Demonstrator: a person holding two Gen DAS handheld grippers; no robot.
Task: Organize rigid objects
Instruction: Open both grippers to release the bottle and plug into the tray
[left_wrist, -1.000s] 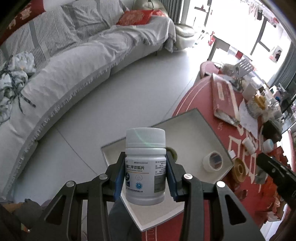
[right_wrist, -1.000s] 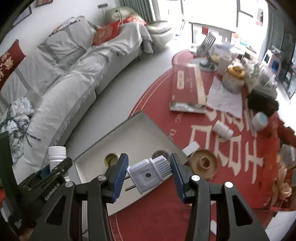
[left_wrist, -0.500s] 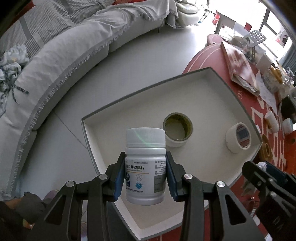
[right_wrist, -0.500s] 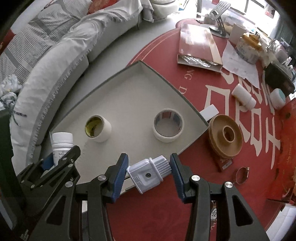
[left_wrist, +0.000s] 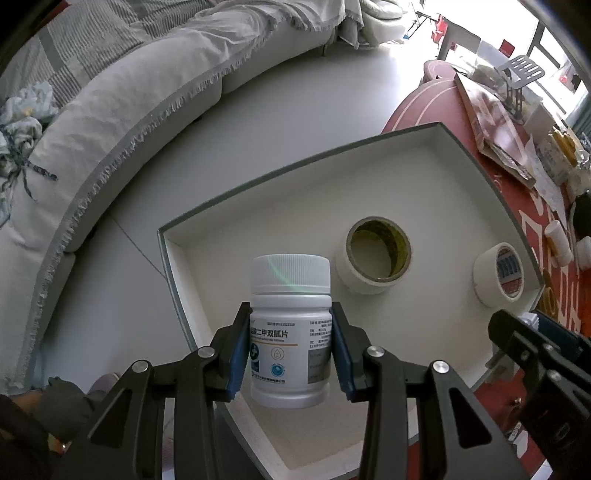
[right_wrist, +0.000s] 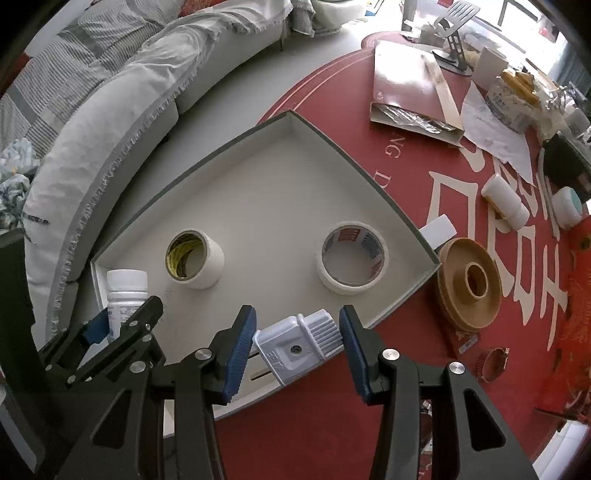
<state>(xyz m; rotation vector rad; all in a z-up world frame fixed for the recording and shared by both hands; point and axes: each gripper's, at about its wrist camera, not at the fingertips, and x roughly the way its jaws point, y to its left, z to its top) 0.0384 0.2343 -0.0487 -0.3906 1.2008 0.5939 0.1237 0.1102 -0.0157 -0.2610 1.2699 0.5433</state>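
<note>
My left gripper (left_wrist: 290, 347) is shut on a white pill bottle (left_wrist: 290, 332), held upright over the near left part of a shallow white box lid (left_wrist: 258, 206). My right gripper (right_wrist: 297, 345) is shut on a white electric plug (right_wrist: 295, 345), hanging over the lid's near rim (right_wrist: 402, 299). Inside the lid lie two tape rolls: one with a yellow core (right_wrist: 194, 264) and one with a printed core (right_wrist: 352, 258). The right wrist view also shows the bottle (right_wrist: 125, 291) in the left gripper at the lid's left corner.
The lid sits on a red round table (right_wrist: 406, 406) by its edge. To the right lie a tan wooden spool (right_wrist: 469, 282), a white bottle (right_wrist: 504, 201), a red flat box (right_wrist: 410, 88), papers and jars. A grey sofa (left_wrist: 110, 110) and pale floor lie beyond.
Both grippers have come down toward the lid, which now looks much larger in both views. Each keeps its hold, the bottle on the left and the plug on the right.
</note>
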